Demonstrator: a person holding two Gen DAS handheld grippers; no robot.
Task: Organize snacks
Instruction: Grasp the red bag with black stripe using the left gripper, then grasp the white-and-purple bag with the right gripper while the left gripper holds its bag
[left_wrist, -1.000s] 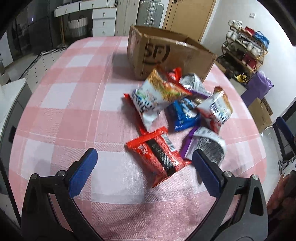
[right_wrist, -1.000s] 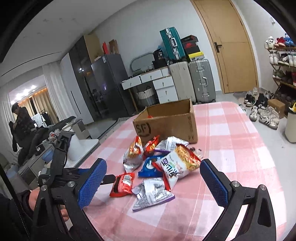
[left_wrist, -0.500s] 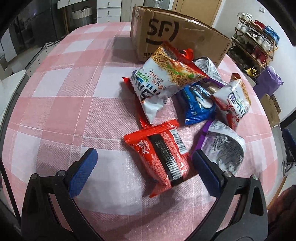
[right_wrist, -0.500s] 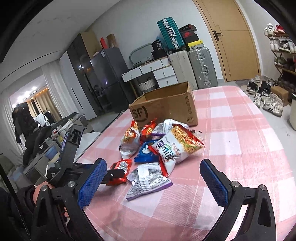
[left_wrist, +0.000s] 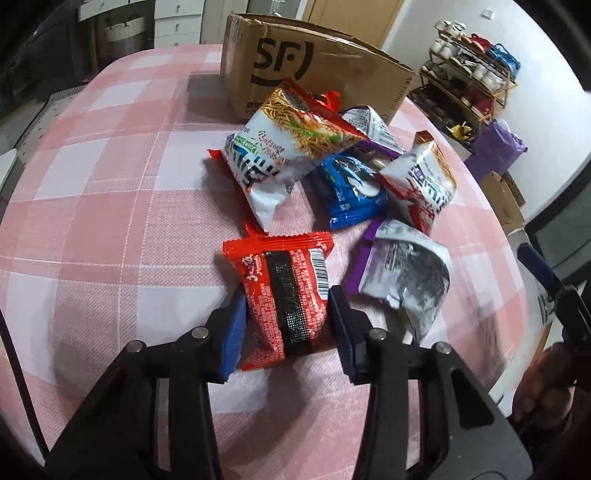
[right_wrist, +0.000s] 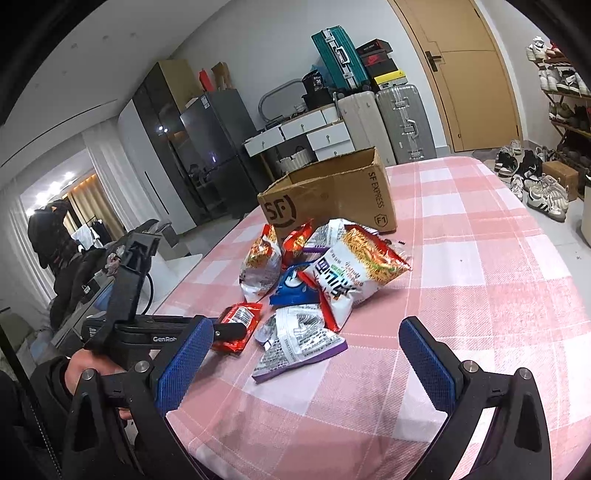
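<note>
A red snack packet (left_wrist: 284, 291) lies on the pink checked tablecloth (left_wrist: 110, 206), nearest of a heap. My left gripper (left_wrist: 288, 314) straddles it; its jaws are closing and both blue pads touch the packet's sides, which bulge up between them. The same grip shows in the right wrist view, left gripper (right_wrist: 236, 330) on the red packet (right_wrist: 240, 317). Beyond lie a large noodle bag (left_wrist: 288, 147), a blue packet (left_wrist: 351, 192), a red-and-white bag (left_wrist: 424, 184) and a silver-purple packet (left_wrist: 402, 273). My right gripper (right_wrist: 303, 332) hangs open above the table's near edge, short of the silver-purple packet (right_wrist: 299, 343).
An open cardboard box (left_wrist: 314, 70) marked SF stands behind the heap, also seen as the box (right_wrist: 332, 195) from the right wrist. Shoe racks, suitcases and a door line the room's far side. A person's hand (right_wrist: 85, 373) holds the left gripper's handle.
The left gripper sank toward the red packet and its jaws went from wide open to closed against the packet's sides. The right gripper dropped slightly and stayed open.
</note>
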